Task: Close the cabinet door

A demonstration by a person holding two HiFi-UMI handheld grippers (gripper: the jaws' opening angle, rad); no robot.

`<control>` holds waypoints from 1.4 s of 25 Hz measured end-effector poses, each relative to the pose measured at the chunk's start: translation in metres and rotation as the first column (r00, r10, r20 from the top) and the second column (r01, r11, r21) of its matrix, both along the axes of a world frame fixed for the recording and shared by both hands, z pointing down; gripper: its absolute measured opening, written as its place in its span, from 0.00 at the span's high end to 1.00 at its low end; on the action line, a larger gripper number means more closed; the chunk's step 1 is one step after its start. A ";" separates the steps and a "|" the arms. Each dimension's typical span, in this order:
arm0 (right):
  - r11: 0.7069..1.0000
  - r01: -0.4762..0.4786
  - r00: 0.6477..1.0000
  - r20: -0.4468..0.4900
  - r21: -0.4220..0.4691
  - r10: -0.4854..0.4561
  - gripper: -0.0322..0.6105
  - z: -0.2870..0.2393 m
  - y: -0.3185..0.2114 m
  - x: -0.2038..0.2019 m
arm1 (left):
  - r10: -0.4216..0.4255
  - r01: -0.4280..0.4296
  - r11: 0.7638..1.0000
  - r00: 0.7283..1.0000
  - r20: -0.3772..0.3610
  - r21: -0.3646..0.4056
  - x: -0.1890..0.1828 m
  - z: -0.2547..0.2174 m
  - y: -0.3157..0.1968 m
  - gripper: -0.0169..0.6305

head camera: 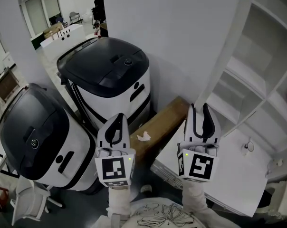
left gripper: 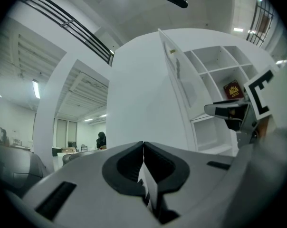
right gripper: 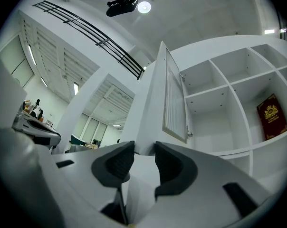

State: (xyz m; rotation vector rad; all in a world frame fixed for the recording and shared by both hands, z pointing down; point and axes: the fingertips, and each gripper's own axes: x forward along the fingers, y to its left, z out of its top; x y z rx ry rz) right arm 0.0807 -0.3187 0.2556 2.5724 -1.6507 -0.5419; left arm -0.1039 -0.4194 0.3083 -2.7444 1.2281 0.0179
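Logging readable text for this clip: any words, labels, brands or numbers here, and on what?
No text can be read.
Red book in the cabinet: gold emblem and lettering, too small to read.
Marker cubes: black square patterns only, no words.
Black-lidded machines: round badge, too blurred to read.

Door [right gripper: 174, 103] and shelves [right gripper: 207, 92] were white. Book [right gripper: 272, 117] was red with a gold emblem. Machines [head camera: 105, 65] had black lids, white bodies. Board [head camera: 165, 122] was brown. Cubes [head camera: 116, 170] bore black-and-white squares.
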 end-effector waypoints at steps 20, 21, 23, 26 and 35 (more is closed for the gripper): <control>0.995 -0.096 0.995 0.000 0.005 0.096 0.81 0.001 0.061 0.031 | 0.144 -0.144 0.990 0.990 0.004 -0.013 0.058 0.006 0.034 0.97; 0.995 -0.100 0.995 0.001 0.005 0.100 0.81 0.001 0.063 0.033 | 0.151 -0.151 0.988 0.989 0.004 -0.013 0.061 0.006 0.035 0.97; 0.994 -0.108 0.994 0.001 0.005 0.108 0.81 0.001 0.067 0.036 | 0.165 -0.165 0.986 0.986 0.006 -0.014 0.066 0.006 0.037 0.97; 0.993 -0.121 0.993 0.007 0.011 0.121 0.82 0.001 0.073 0.041 | 0.185 -0.185 0.983 0.983 0.008 -0.013 0.074 0.007 0.040 0.97; 0.985 -0.172 0.985 0.028 0.030 0.171 0.84 0.002 0.093 0.059 | 0.247 -0.247 0.969 0.969 0.015 -0.020 0.101 0.010 0.047 0.97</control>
